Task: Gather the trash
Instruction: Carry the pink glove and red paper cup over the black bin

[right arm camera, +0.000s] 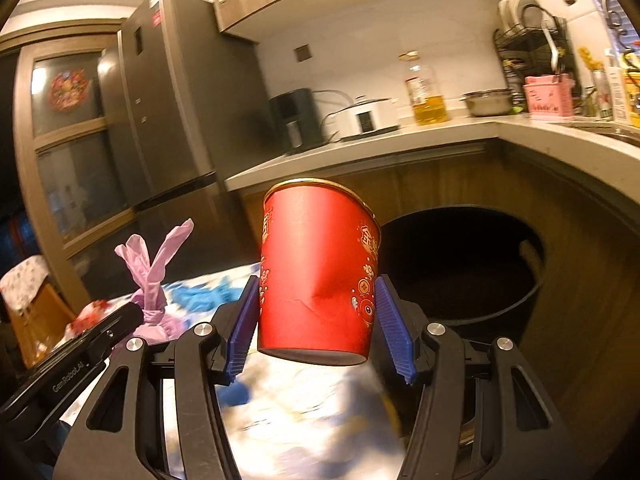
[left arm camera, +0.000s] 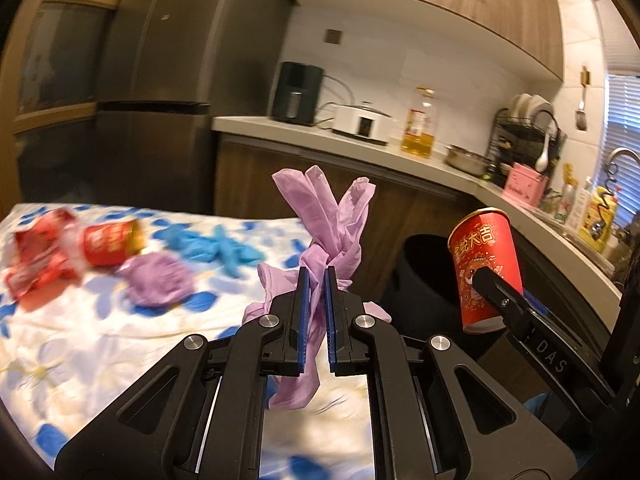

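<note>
Trash fills both grips: my left gripper pinches a purple glove; my right gripper clamps a dented red cup, both aimed toward the black bin.

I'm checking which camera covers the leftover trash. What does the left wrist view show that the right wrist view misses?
Only the left wrist view clearly shows the trash left on the floral table: a fallen red cup, a red wrapper, a crumpled purple glove and a blue glove.

Only the right wrist view shows the dent in the held red cup and most of the black bin's opening.

Both show the left gripper shut on a purple glove, the right gripper shut on the cup, and the kitchen counter.
</note>
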{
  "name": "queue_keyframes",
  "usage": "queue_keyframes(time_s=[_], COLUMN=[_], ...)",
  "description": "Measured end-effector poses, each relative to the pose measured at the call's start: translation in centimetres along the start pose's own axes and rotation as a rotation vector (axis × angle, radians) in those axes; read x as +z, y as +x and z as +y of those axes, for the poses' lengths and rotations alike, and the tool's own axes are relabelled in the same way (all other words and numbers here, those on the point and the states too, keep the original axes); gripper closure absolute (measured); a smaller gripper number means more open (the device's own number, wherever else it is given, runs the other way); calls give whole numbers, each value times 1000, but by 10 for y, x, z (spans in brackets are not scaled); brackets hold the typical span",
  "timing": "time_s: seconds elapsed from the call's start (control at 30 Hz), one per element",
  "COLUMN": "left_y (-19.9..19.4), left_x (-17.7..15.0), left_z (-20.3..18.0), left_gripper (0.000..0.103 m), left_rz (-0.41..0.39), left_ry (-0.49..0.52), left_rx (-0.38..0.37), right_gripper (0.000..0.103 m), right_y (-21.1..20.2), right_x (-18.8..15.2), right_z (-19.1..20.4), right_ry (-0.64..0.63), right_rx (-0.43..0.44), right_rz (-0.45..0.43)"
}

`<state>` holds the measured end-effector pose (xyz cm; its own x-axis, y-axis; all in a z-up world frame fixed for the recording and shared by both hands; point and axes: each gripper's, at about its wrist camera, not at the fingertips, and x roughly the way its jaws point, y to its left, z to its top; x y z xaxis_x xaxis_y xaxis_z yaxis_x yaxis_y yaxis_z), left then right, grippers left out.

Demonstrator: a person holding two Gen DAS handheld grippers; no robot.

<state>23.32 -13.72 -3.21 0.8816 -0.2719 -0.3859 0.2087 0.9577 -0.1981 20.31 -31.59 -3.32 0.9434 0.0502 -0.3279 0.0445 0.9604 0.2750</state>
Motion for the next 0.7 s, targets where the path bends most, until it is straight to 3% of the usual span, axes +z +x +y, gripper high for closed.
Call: queue_keyframes(time_s=[0.4,0.7], left_y=[62,90], left_x=[17,14], left_z=[-88,-121], left_gripper=[96,96], left_rz=[-20,-33], left_ry=[85,130], left_rx=[-166,-199], right_gripper=[47,46], right_y=[6,17], right_x=[25,31], right_z=[-58,-88], right_ry=[12,45], right_rx=[-132,-157], right_rz=[-69,-78])
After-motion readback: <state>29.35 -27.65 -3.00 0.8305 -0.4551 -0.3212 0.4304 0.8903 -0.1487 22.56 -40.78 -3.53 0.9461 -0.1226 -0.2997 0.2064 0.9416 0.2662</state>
